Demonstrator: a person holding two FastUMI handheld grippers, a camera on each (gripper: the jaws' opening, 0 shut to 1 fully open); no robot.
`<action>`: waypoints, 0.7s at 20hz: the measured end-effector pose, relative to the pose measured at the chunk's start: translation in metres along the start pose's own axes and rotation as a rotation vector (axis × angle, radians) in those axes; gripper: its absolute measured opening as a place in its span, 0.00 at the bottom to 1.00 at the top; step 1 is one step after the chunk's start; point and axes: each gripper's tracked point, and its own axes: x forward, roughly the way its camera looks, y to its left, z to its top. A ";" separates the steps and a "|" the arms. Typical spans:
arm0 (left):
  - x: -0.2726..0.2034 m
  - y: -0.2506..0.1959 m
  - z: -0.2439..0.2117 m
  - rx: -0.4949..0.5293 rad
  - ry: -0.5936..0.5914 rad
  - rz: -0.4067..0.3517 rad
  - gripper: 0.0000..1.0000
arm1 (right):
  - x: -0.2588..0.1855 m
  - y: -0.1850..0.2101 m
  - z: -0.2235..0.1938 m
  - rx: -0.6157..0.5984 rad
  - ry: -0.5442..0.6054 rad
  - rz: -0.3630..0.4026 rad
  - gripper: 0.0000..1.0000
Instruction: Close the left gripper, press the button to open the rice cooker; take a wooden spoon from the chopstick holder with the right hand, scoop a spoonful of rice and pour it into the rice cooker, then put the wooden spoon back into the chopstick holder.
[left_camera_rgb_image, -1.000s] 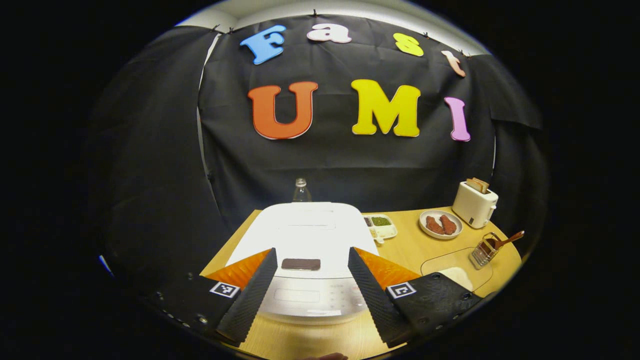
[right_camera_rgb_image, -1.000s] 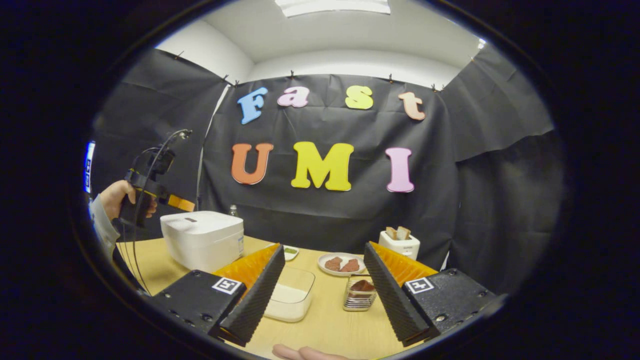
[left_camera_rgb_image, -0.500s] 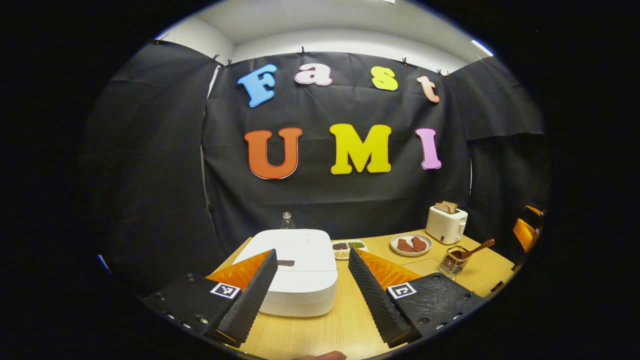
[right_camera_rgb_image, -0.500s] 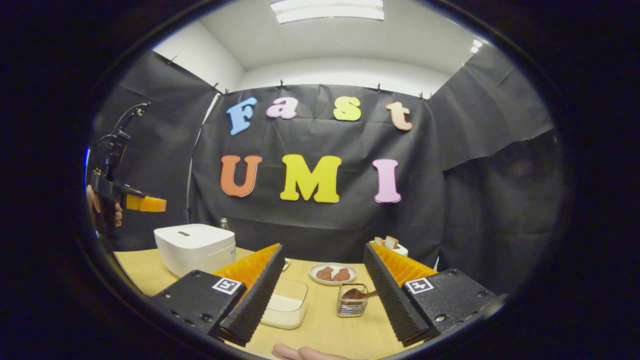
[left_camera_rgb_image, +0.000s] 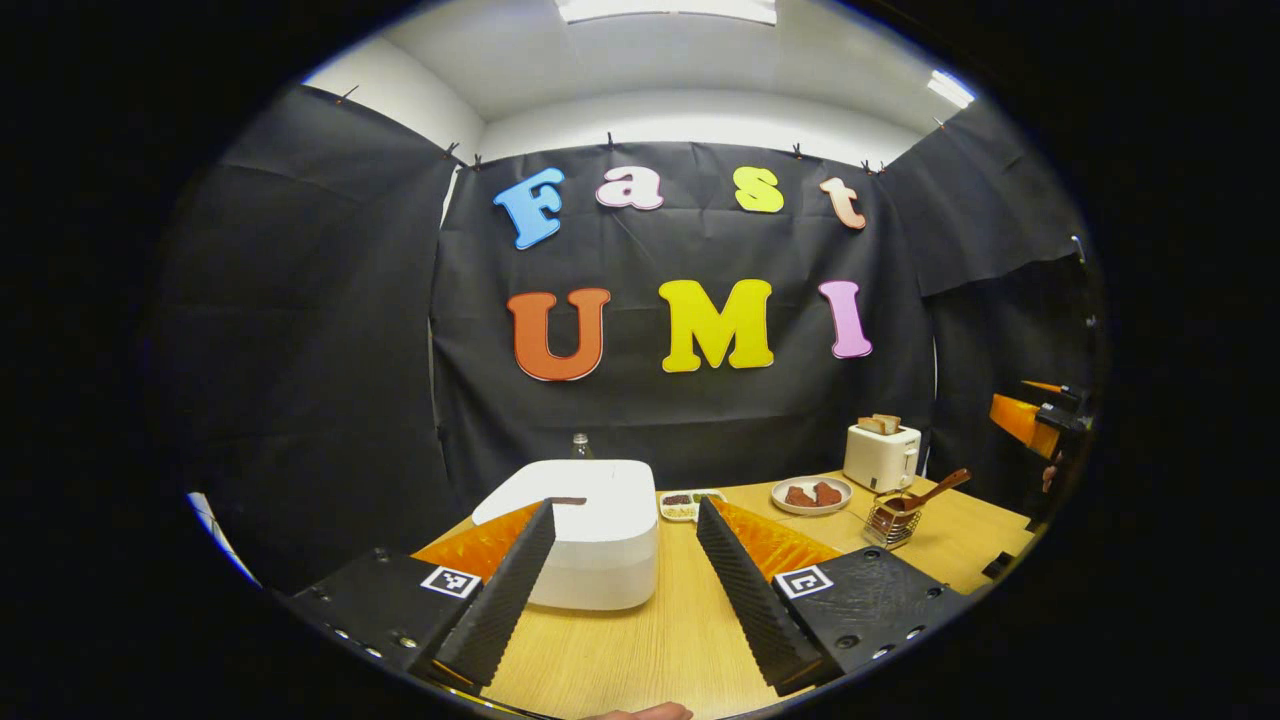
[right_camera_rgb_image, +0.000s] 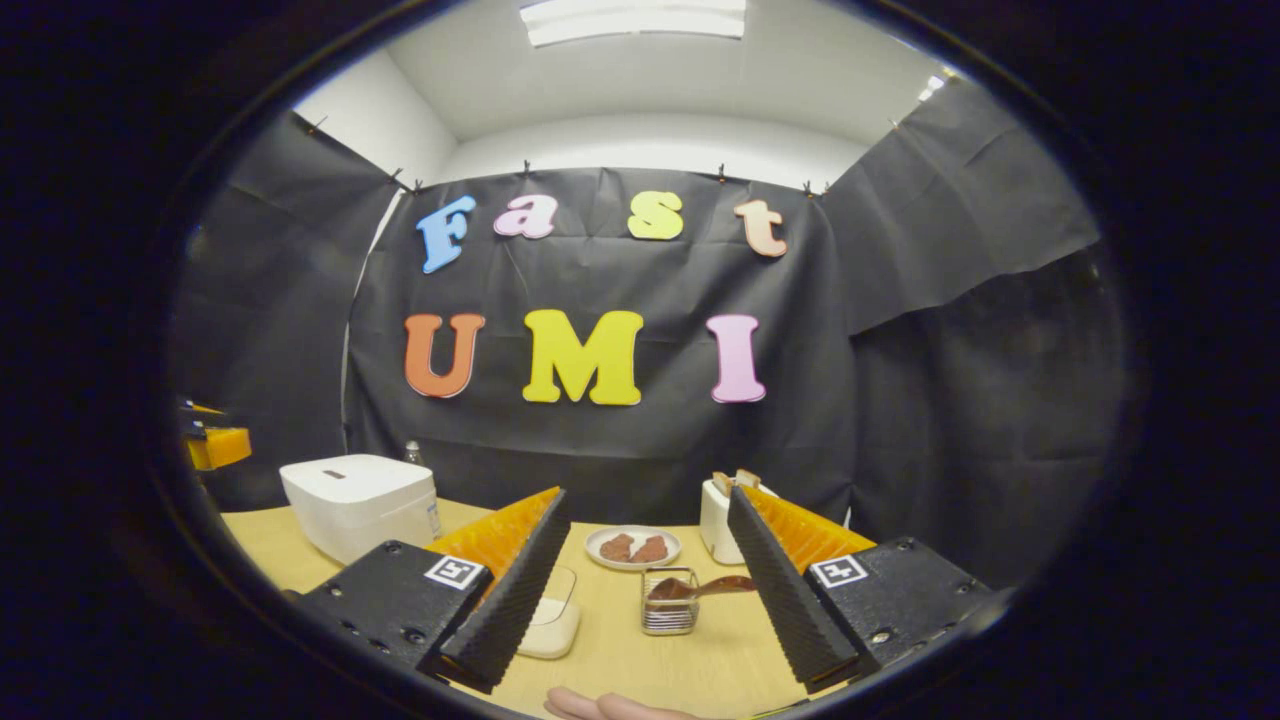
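Observation:
The white rice cooker (left_camera_rgb_image: 590, 535) stands on the wooden table (left_camera_rgb_image: 640, 650) with its lid down and a dark button (left_camera_rgb_image: 568, 501) on top. My left gripper (left_camera_rgb_image: 624, 505) is open, held back from the cooker and level with its top. To the right, a wire chopstick holder (left_camera_rgb_image: 885, 520) carries a wooden spoon (left_camera_rgb_image: 932, 491). In the right gripper view, the holder (right_camera_rgb_image: 668, 605) with the spoon (right_camera_rgb_image: 705, 587) sits ahead between the fingers of my open right gripper (right_camera_rgb_image: 648, 495). A clear container of rice (right_camera_rgb_image: 552, 618) lies beside it. The cooker (right_camera_rgb_image: 360, 505) stands far left.
A plate of meat (right_camera_rgb_image: 632, 547) and a white toaster (right_camera_rgb_image: 716, 520) stand behind the holder. A divided dish (left_camera_rgb_image: 690, 503) and a bottle (left_camera_rgb_image: 580, 440) are near the cooker. The left gripper (right_camera_rgb_image: 215, 445) shows at the far left edge, the right gripper (left_camera_rgb_image: 1030, 420) at the far right.
My left gripper has pulled back from over the cooker, which now looks smaller and farther. The right gripper view has swung right and a little nearer the holder. Both stay open.

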 end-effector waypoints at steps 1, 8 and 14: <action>-0.004 -0.003 0.002 -0.008 -0.005 -0.006 0.92 | 0.001 -0.002 -0.001 0.001 0.001 -0.004 0.99; -0.013 -0.016 0.009 -0.072 -0.049 -0.046 0.92 | 0.002 -0.002 -0.014 0.024 0.039 0.015 1.00; -0.010 -0.007 0.005 -0.110 -0.047 -0.007 0.92 | 0.006 0.001 -0.010 0.032 0.020 0.033 1.00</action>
